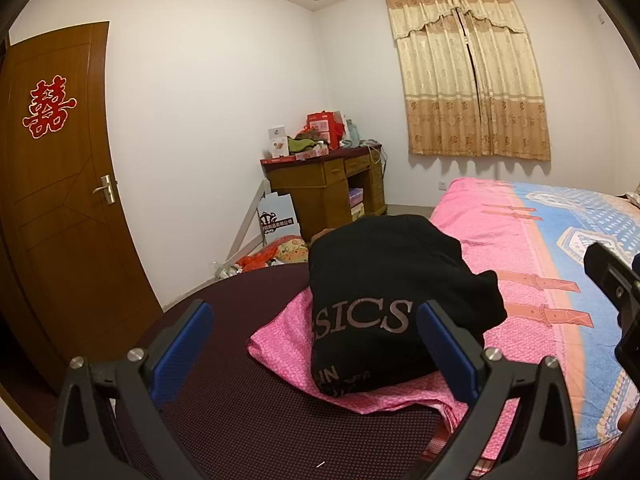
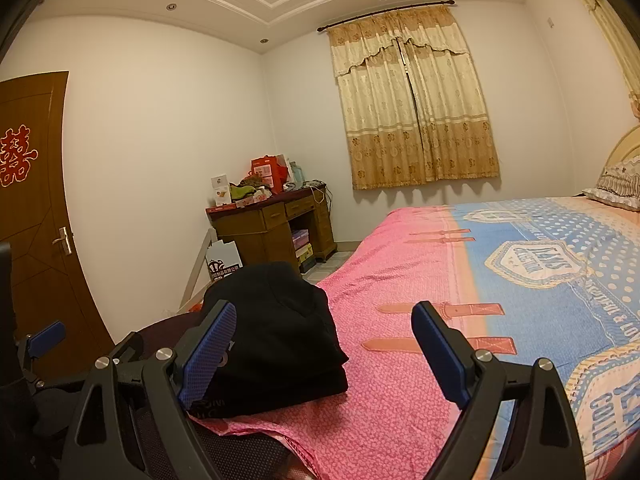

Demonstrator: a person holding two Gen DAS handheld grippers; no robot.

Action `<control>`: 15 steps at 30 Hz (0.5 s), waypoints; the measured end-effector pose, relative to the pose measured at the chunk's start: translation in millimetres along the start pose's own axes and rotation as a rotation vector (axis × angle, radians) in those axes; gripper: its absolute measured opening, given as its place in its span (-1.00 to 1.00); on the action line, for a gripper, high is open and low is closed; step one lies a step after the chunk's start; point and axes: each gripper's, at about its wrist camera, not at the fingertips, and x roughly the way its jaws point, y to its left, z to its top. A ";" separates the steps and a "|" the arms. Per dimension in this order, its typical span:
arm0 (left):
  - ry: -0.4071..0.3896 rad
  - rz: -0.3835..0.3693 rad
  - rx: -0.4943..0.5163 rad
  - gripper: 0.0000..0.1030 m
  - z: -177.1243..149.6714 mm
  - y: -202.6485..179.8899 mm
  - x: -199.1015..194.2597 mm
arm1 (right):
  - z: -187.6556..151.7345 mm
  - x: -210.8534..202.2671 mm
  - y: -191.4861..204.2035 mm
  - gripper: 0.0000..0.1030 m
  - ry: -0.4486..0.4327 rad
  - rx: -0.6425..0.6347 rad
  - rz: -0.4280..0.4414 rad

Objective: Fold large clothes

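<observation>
Although the bed fills most of both views, the thing that matters sits at its foot corner: a black garment with pale lettering, lying as a compact, layered bundle on the pink edge of the bedsheet. Just beside that corner, on the side away from the pillows, a dark dotted mattress shows where the sheet is turned back. Beyond the bed's foot, against the far wall, stand a cluttered wooden desk and a curtained window, with a brown door well apart to the side.

Judging by its squared, stacked shape, the garment looks already folded, so the folding itself seems largely done; what may be left is squaring its edges or moving it off the bed's corner, and no other clothes are visible waiting.

The left gripper hangs near the bundle's lettered end, its jaws wide and gripping nothing. The right gripper sits just beside the bundle toward the middle of the bed, jaws likewise wide and empty, one blue pad overlapping the black cloth in view without clearly touching it.
</observation>
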 end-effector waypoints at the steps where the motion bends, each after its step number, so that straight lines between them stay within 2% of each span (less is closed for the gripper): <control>1: 0.001 0.000 -0.001 1.00 0.0 0.0 0.0 | -0.2 0.1 0.0 0.75 0.001 0.000 0.000; 15: 0.005 0.002 0.000 1.00 -0.6 1.2 2.5 | -1.5 1.8 -5.1 0.75 0.014 0.007 0.002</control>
